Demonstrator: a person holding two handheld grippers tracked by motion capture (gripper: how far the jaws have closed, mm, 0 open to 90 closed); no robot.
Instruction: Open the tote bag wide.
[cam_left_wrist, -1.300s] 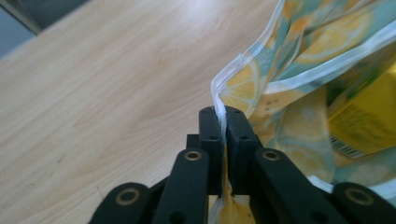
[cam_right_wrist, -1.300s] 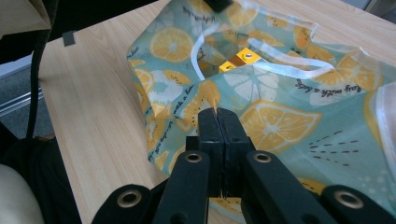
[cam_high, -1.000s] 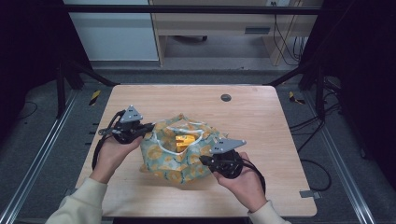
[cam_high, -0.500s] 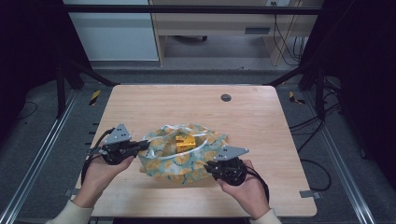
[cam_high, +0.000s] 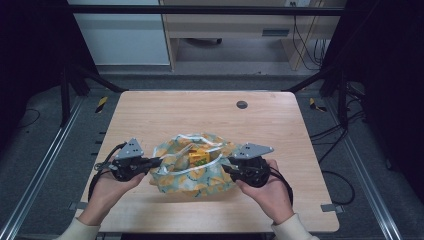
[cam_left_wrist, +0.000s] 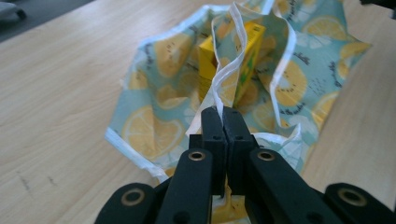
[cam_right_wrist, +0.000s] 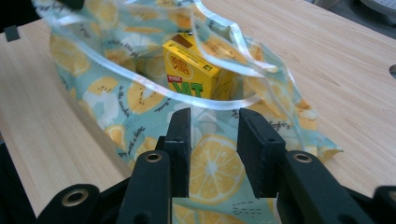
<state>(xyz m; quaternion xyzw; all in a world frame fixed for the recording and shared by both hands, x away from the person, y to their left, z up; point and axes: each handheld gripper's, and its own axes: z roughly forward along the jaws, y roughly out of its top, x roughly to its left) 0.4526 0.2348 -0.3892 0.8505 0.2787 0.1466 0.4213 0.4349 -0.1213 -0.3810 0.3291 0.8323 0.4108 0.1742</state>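
Note:
A teal cloth bag (cam_high: 192, 172) printed with lemon slices lies on the wooden table, its mouth open upward. A yellow carton (cam_high: 199, 156) stands inside it, also clear in the right gripper view (cam_right_wrist: 189, 70). My left gripper (cam_left_wrist: 223, 114) is shut on the bag's white handle strap (cam_left_wrist: 229, 60), at the bag's left side (cam_high: 157, 161). My right gripper (cam_right_wrist: 215, 119) sits at the bag's right side (cam_high: 225, 169). Its jaws have just been opening and stand apart above the bag's cloth (cam_right_wrist: 215, 163), pressing on nothing.
The table (cam_high: 200, 107) carries a small dark round grommet (cam_high: 242, 104) at the back. Bare wood surrounds the bag on all sides. Metal floor rails and black frame posts flank the table.
The left gripper pulled the handle out to the left, and the bag spread wider and flatter. The right gripper's jaws opened and let go of the bag's rim.

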